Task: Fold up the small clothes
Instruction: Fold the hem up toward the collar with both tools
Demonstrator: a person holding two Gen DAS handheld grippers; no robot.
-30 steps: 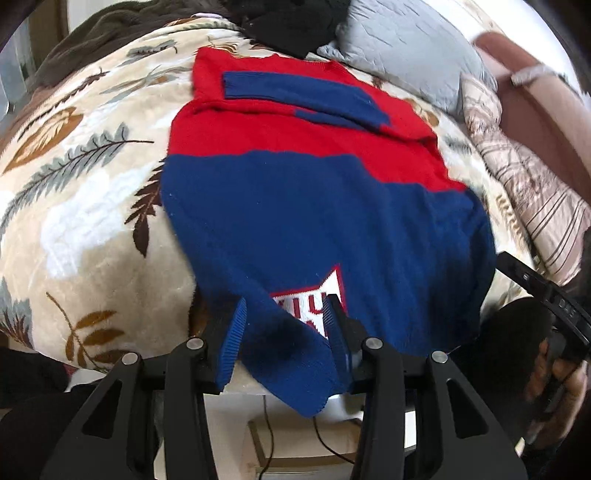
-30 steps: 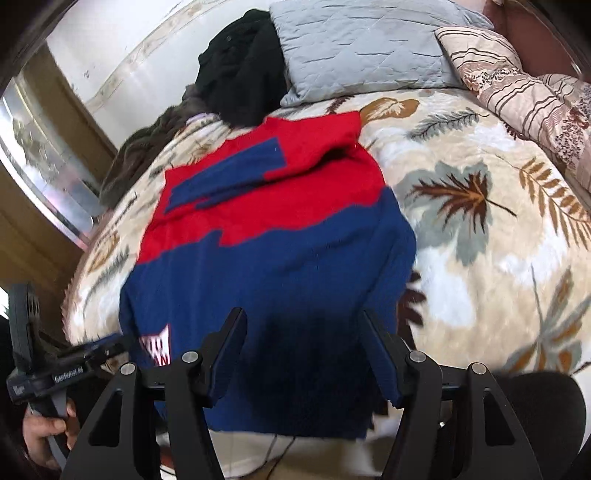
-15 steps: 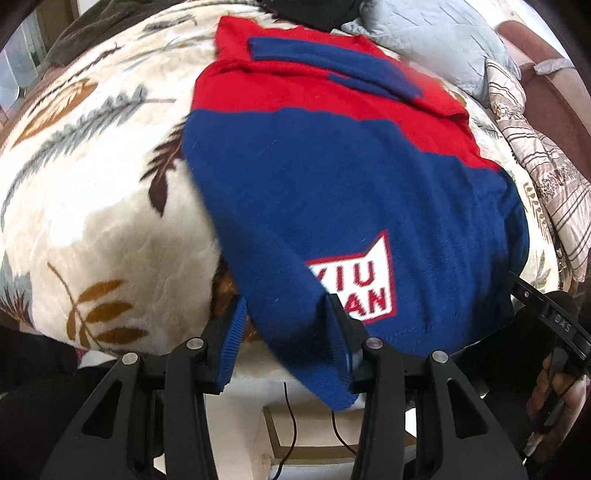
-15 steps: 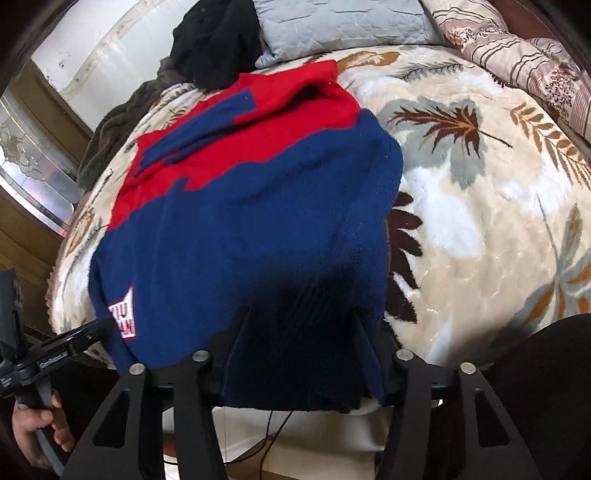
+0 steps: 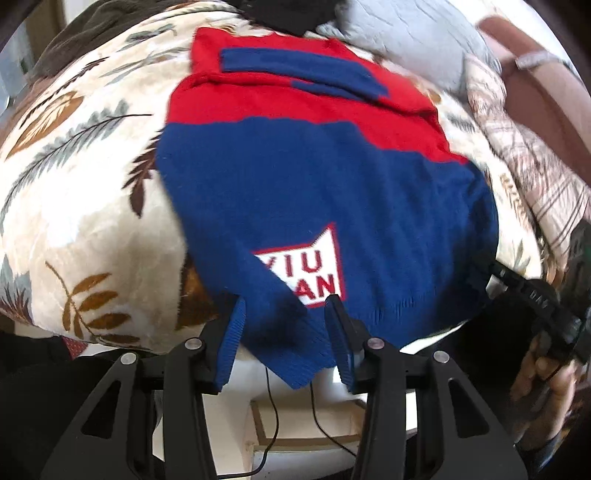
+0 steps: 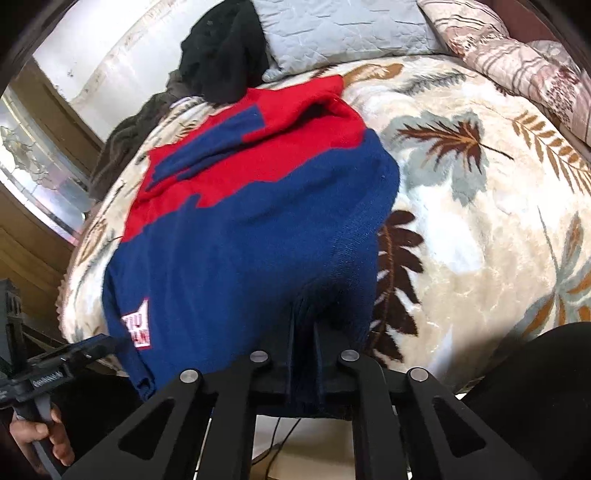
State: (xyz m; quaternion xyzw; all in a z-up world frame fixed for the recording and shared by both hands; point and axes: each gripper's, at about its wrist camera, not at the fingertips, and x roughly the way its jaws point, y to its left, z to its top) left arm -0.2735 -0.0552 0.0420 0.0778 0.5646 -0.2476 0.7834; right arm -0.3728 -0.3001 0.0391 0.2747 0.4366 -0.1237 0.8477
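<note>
Leaf-print blanket (image 6: 461, 229) covered the bed, with a grey pillow (image 6: 340, 29), a striped pillow (image 6: 517, 62) and a black garment (image 6: 225, 62) at the far end by a pale wall. Left gripper (image 5: 286, 328) stood partly open, the hem corner of the sweater (image 5: 317, 192) lying between its fingers (image 5: 231, 339); couldn't tell whether the pads pressed it. Right gripper (image 6: 304, 332) had just been closing and was clamped on the sweater's other hem corner, fabric bunched between the jaws. Sweater lay flat on the blanket, navy lower half, red upper half, sleeve folded across the chest, white patch (image 5: 314, 273) near the hem.
</note>
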